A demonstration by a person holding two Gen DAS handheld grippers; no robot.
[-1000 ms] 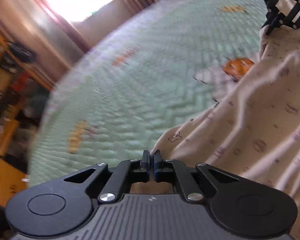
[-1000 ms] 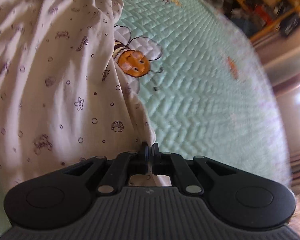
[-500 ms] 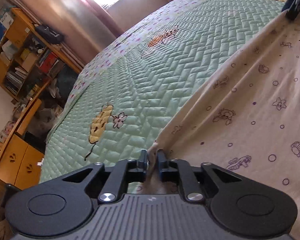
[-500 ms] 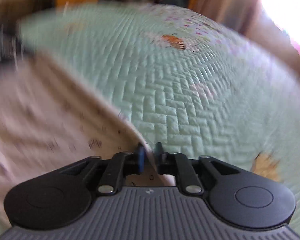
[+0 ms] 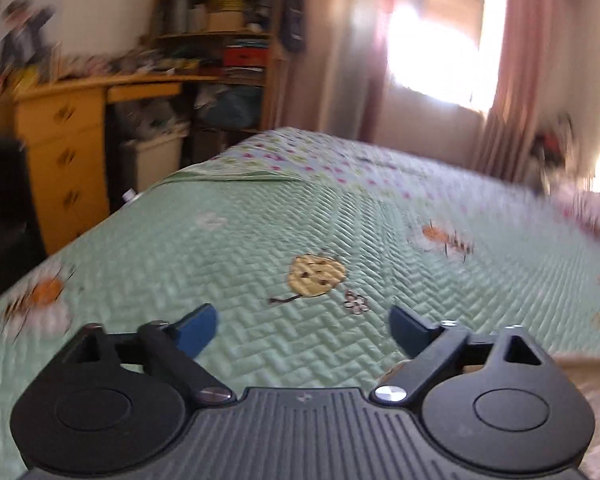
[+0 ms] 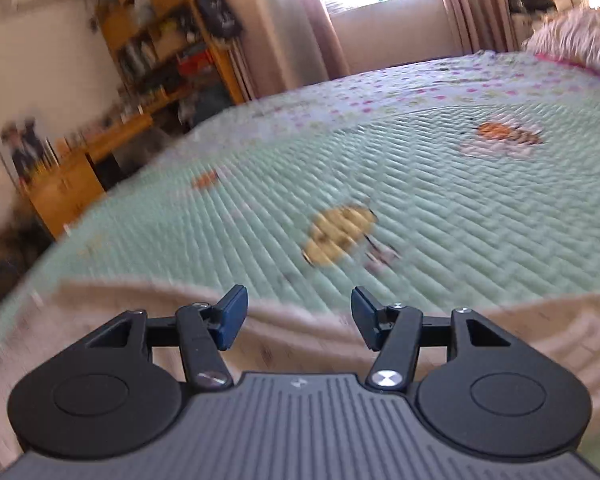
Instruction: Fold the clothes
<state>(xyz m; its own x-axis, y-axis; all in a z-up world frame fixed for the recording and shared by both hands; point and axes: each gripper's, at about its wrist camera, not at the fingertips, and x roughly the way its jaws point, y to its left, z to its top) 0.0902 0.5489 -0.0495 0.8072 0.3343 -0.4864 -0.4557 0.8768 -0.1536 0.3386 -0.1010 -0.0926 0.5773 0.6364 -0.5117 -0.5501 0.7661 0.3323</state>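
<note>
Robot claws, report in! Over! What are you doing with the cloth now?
Left claw open, empty. Right claw open, jaws just opened, nothing pinched. Beige printed garment released, lying on green quilt below both. Nothing in the way.

The beige printed garment (image 6: 300,332) lies spread flat on the green quilted bed (image 6: 440,208), its edge slightly rumpled.
</note>
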